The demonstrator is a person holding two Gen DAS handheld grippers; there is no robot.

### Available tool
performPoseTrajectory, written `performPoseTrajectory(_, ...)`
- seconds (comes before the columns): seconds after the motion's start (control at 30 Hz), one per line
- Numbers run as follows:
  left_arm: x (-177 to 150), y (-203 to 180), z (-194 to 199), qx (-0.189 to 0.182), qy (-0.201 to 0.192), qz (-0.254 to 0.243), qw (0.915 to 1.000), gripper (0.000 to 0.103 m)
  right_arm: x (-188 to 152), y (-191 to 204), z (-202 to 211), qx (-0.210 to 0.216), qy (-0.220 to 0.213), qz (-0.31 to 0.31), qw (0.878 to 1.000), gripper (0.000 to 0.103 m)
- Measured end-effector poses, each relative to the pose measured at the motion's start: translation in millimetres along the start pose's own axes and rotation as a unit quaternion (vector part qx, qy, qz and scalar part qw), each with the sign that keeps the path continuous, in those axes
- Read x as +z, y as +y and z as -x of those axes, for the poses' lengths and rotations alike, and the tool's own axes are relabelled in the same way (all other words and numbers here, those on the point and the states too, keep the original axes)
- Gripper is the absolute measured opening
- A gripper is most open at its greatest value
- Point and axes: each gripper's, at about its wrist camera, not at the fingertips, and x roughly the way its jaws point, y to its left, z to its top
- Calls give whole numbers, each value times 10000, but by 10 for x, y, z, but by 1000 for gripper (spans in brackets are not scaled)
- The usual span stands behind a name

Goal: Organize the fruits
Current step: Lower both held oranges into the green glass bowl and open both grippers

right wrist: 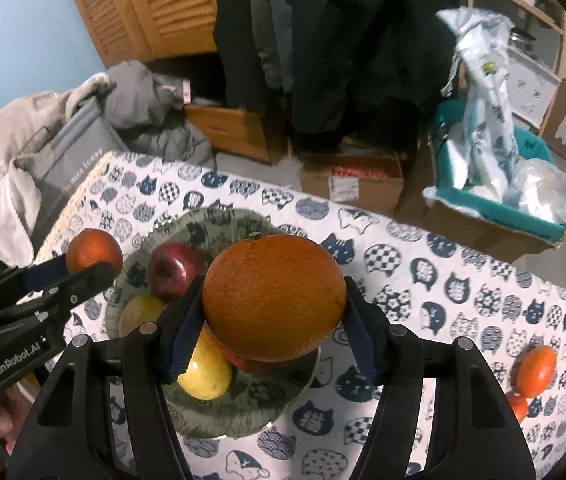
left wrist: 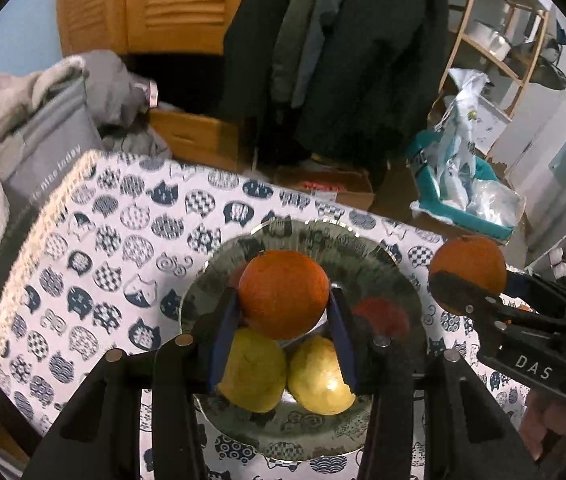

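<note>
Oranges [left wrist: 283, 294] [right wrist: 273, 298] clamped between each claw's fingers, above the plate [left wrist: 403, 276]

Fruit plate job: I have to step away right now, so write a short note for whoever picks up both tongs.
Left tongs: shut on a small orange, held above the plate.
Right tongs: shut on a large orange, over the plate's right side.
On the plate: two yellow fruits and a red apple.
On the cat-print cloth, off the plate: two small orange fruits at the right.
Done: three fruits plated, two oranges picked up.
Left: set both oranges down on the plate, then probably fetch the two loose fruits.
</note>
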Motion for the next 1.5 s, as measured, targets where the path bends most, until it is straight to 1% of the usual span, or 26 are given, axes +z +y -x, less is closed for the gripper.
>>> performPoseTrajectory(0.1, -42, 34, -143, -74, 195, 88, 9997, 46, 10, -22, -128, 75, 134, -83, 9998, 65)
performPoseTrajectory(0.2, -79, 38, -233, -76, 301, 77, 9995, 46, 17, -22, -225, 140, 227, -108, 9996, 65)
performPoseTrajectory(0.53, -147, 3, -452, -136, 589, 65, 9982, 46, 15, 22, -350, 130, 307, -62, 9994, 65)
performPoseTrajectory(0.6, -150, -3, -476, -169, 652, 67, 9977, 51, 13, 23, -345, 128, 309, -67, 9994, 65)
performPoseTrajectory(0.67, -142, -5, -457, -165, 587, 79, 9981, 70, 16, 14, -350, 127, 307, -84, 9994, 65)
performPoseTrajectory(0.73, -135, -6, -413, -150, 487, 89, 9987, 77, 21, 2, -363, 139, 305, -123, 9994, 65)
performPoseTrajectory(0.77, -129, -6, -407, -140, 482, 79, 9987, 77, 31, -18, -368, 153, 305, -146, 9993, 65)
performPoseTrajectory(0.9, -130, 45, -373, -61, 484, 109, 9988, 77, 47, -21, -400, 181, 330, -158, 9992, 65)
performPoseTrajectory(1.03, -132, 147, -352, 80, 486, 270, 9984, 77, 48, 30, -440, 217, 378, -93, 9990, 65)
performPoseTrajectory(1.13, -131, 246, -314, 90, 433, 459, 9980, 77, 42, 84, -482, 233, 432, -28, 9988, 65)
performPoseTrajectory(1.27, -131, 319, -292, 175, 416, 540, 9975, 77, 38, 155, -545, 254, 558, 65, 9981, 66)
performPoseTrajectory(1.4, -141, 367, -287, 217, 447, 602, 9970, 78, 28, 208, -571, 178, 598, 161, 9979, 67)
performPoseTrajectory(1.47, -142, 373, -277, 227, 439, 588, 9970, 77, 45, 216, -539, 277, 511, 150, 9982, 69)
performPoseTrajectory(1.5, -144, 368, -269, 233, 435, 579, 9971, 77, 61, 218, -511, 306, 457, 144, 9984, 73)
